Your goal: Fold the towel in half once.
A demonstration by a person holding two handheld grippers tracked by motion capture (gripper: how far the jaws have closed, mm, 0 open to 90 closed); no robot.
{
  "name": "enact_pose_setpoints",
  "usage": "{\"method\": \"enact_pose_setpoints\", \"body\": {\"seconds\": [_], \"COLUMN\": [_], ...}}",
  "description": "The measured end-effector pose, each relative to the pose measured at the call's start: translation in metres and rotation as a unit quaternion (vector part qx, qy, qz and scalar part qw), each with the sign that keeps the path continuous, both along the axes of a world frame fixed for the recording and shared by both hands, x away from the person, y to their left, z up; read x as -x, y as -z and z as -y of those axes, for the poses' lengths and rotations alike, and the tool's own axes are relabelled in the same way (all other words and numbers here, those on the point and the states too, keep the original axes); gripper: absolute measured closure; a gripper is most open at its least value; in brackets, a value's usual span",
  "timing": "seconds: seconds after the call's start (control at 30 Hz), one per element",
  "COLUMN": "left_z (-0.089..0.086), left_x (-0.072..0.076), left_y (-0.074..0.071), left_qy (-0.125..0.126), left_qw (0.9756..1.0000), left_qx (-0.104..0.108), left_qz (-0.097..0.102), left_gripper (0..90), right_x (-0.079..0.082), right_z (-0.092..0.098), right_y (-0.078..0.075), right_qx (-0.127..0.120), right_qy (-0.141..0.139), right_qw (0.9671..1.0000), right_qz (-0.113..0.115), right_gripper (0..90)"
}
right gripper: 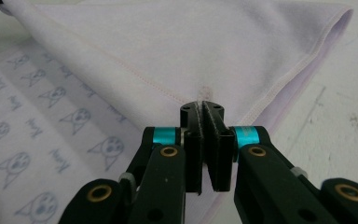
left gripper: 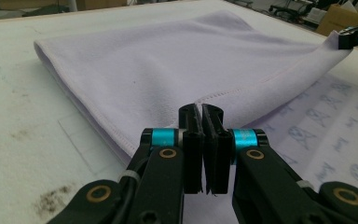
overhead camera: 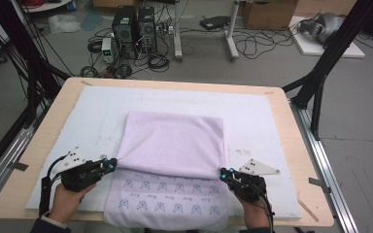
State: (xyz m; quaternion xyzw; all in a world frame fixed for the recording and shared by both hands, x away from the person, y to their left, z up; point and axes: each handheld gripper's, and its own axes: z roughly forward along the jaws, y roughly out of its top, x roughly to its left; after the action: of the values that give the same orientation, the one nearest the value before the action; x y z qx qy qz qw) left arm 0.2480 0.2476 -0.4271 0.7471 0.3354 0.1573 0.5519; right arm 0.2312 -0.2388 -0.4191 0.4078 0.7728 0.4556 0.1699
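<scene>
Two corners of a lilac towel point(overhead camera: 175, 143) are pinched, one by the left gripper point(overhead camera: 110, 165), one by the right gripper point(overhead camera: 223, 173), each with its jaws pressed together on the hemmed edge. The towel is spread on a white mat point(overhead camera: 262, 121) over the table point(overhead camera: 294, 145), its far half doubled back so the plain underside faces up; the cat-printed near part point(overhead camera: 167, 199) is left bare. The held edge is stretched from one gripper to the other, parallel to the near table edge, and the uncovered part lies toward the person, equally near to both hands.
</scene>
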Motion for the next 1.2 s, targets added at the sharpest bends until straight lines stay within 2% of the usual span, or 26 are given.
{"method": "enact_pose_setpoints", "body": {"seconds": [0.23, 0.37, 0.5, 0.53, 0.57, 0.6, 0.63, 0.67, 0.7, 0.87, 1.0, 1.07, 1.2], "left_z": [0.0, -0.002, -0.005, -0.008, -0.009, -0.011, -0.012, -0.013, -0.013, -0.015, -0.015, -0.014, -0.013], "left_x": [0.02, 0.027, 0.033, 0.035, 0.035, 0.035, 0.034, 0.033, 0.031, 0.015, 0.009, 0.006, -0.003], "left_y": [-0.002, -0.001, -0.002, -0.002, -0.002, -0.003, -0.004, -0.004, -0.004, -0.005, -0.007, -0.009, -0.011], "left_qy": [0.026, 0.031, 0.043, 0.045, 0.044, 0.036, 0.03, 0.024, 0.016, -0.016, -0.034, -0.038, -0.051], "left_qw": [0.9997, 0.9995, 0.9989, 0.9983, 0.9981, 0.9985, 0.9986, 0.9987, 0.9988, 0.9987, 0.9982, 0.9982, 0.9976], "left_qx": [0.001, 0.003, 0.005, 0.022, 0.028, 0.025, 0.027, 0.03, 0.03, 0.028, 0.034, 0.032, 0.031], "left_qz": [-0.001, -0.008, -0.02, -0.03, -0.032, -0.033, -0.033, -0.035, -0.035, -0.039, -0.037, -0.033, -0.036], "left_gripper": [86.5, 86.5, 89.4, 89.4, 89.4, 89.4, 89.3, 88.9, 86.5, 74.8, 71.1, 70.1, 66.3], "right_x": [0.031, 0.043, 0.051, 0.052, 0.054, 0.055, 0.056, 0.055, 0.055, 0.045, 0.025, 0.016, 0.001], "right_z": [0.002, 0.002, 0.0, 0.001, 0.003, 0.005, 0.006, 0.007, 0.008, 0.014, 0.009, 0.007, -0.002], "right_y": [0.0, -0.001, -0.001, -0.001, -0.001, -0.001, -0.003, -0.005, -0.007, -0.011, -0.004, -0.001, 0.0], "right_qx": [0.002, 0.002, 0.018, 0.017, 0.008, 0.004, 0.003, 0.005, 0.003, -0.019, 0.003, 0.006, 0.015], "right_qy": [0.02, 0.026, 0.023, 0.023, 0.022, 0.022, 0.023, 0.024, 0.031, 0.055, 0.081, 0.082, 0.065], "right_qw": [0.9998, 0.9997, 0.9996, 0.9996, 0.9996, 0.9996, 0.9996, 0.9995, 0.9993, 0.9983, 0.9967, 0.9966, 0.9978], "right_qz": [0.0, -0.002, -0.002, -0.005, -0.014, -0.016, -0.018, -0.019, -0.022, -0.002, 0.001, 0.0, 0.001], "right_gripper": [86.2, 85.7, 84.3, 83.2, 82.0, 79.6, 72.2, 62.7, 60.1, 58.0, 60.2, 60.2, 56.6]}}
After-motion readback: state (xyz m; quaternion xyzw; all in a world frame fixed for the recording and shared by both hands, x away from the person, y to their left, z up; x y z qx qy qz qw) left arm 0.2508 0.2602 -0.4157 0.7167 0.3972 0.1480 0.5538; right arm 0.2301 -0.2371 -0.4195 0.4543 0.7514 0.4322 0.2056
